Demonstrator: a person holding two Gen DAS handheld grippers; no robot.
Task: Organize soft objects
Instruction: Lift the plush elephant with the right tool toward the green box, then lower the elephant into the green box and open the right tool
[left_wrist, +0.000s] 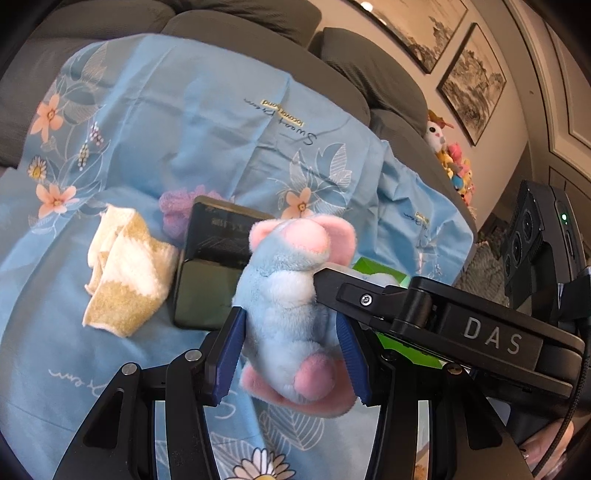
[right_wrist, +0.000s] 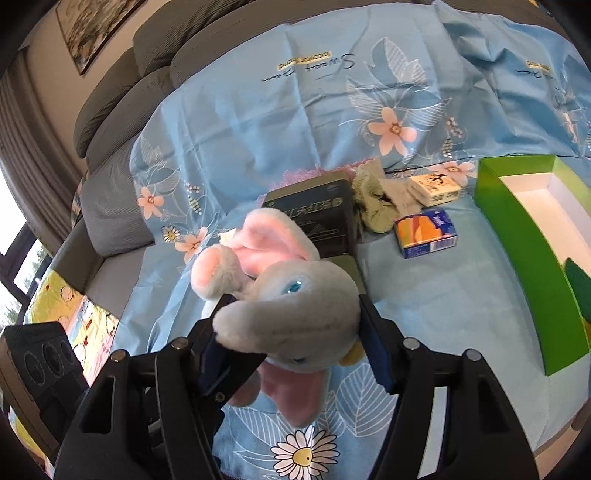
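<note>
Grips the plush elephant (left_wrist: 288, 306) at both ends, right in front of the dark tin (right_wrist: 317, 218), on the side nearer the cameras, so that pink ear and grey-blue fur cover the tin's near edge. Clamps the left gripper (left_wrist: 290, 317) on the toy's body, blue pads (left_wrist: 229, 350) pressed into the fur on either side, pink feet hanging below. Closes the right gripper (right_wrist: 295, 301) around the toy's head, one finger against the trunk side and the other against the cheek, blue eye facing up between them. Cannot tell whether the toy touches the blue floral sheet (left_wrist: 184, 129) beneath or hangs just above it.

Around the tin, in the left wrist view: just left of it, touching or nearly so, a crumpled yellow-and-white towel (left_wrist: 125, 280); behind it, partly hidden, a purple fluffy cloth (left_wrist: 177, 206).

Around the tin, in the right wrist view: just right of it, a bunched grey-green cloth (right_wrist: 376, 206); right of that cloth, a small orange-and-blue packet (right_wrist: 424, 232) and, farther back, a small white box (right_wrist: 436, 188); well to the right of the tin, an open green box (right_wrist: 517, 236) with a white inside and something dark green at its near end.

Far behind the tin, past the sheet's edge, grey sofa cushions (left_wrist: 351, 62) and a heap of bright plush toys (left_wrist: 454, 166) at the sofa's far end.
</note>
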